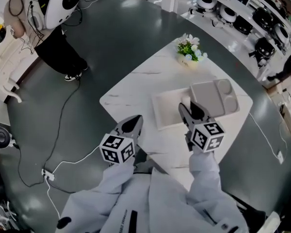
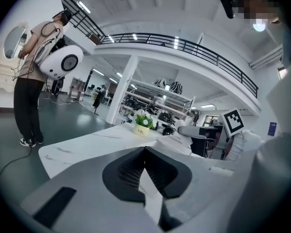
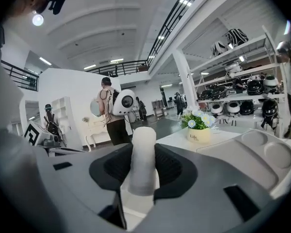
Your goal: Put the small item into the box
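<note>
A small white cylinder stands upright between the jaws of my right gripper, which is shut on it. In the head view my right gripper hovers over the right part of a flat white box, beside a grey compartment tray that lies across the box's right end. The same grey tray fills the right of the right gripper view. My left gripper is near the table's front left edge, jaws together and empty. Its closed tips point over the white tabletop.
A small pot of flowers stands at the far corner of the white marble table. A person with a white backpack stands on the dark floor at the far left. Cables trail on the floor. Shelves of helmets line the right.
</note>
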{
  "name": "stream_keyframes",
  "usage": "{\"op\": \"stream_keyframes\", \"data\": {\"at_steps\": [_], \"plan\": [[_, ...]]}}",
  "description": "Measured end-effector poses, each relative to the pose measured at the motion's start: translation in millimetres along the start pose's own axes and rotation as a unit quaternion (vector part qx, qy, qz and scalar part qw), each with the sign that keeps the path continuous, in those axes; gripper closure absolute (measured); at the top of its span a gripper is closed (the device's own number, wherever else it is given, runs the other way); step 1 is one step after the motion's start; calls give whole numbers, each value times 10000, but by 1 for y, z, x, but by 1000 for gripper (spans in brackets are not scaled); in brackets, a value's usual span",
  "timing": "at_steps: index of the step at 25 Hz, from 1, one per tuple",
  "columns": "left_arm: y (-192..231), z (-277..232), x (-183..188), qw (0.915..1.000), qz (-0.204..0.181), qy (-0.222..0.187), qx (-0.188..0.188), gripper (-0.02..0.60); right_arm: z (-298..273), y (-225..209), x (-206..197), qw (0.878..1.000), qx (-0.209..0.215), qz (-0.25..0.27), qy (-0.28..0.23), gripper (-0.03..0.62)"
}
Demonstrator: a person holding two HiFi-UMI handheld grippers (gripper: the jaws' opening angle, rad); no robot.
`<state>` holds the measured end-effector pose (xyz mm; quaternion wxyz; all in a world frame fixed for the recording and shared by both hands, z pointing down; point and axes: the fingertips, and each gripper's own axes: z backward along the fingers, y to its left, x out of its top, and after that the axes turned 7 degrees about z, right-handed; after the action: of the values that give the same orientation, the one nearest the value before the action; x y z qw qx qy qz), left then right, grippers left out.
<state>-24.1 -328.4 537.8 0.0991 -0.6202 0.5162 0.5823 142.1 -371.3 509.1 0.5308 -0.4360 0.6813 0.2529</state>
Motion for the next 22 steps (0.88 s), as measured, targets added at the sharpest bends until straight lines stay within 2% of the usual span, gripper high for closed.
{"op": "stream_keyframes", "data": {"at_steps": [6,13,18,22], "plan": [[11,-15,-11,9995,190,265,8,584,-23,-4,-15,9991,68,180,382,473],[25,-28,-24,9975,340,614,-25,584,-56,-4,-46,9899,101,604,1281,473],[33,-37,-34,9960,386,806,-58,584,-79,-4,-71,9771,163,964,1887,473],[38,-42,-39,9951,455,881,-59,584,-90,0,-96,9596,329,1206,2521,473]]}}
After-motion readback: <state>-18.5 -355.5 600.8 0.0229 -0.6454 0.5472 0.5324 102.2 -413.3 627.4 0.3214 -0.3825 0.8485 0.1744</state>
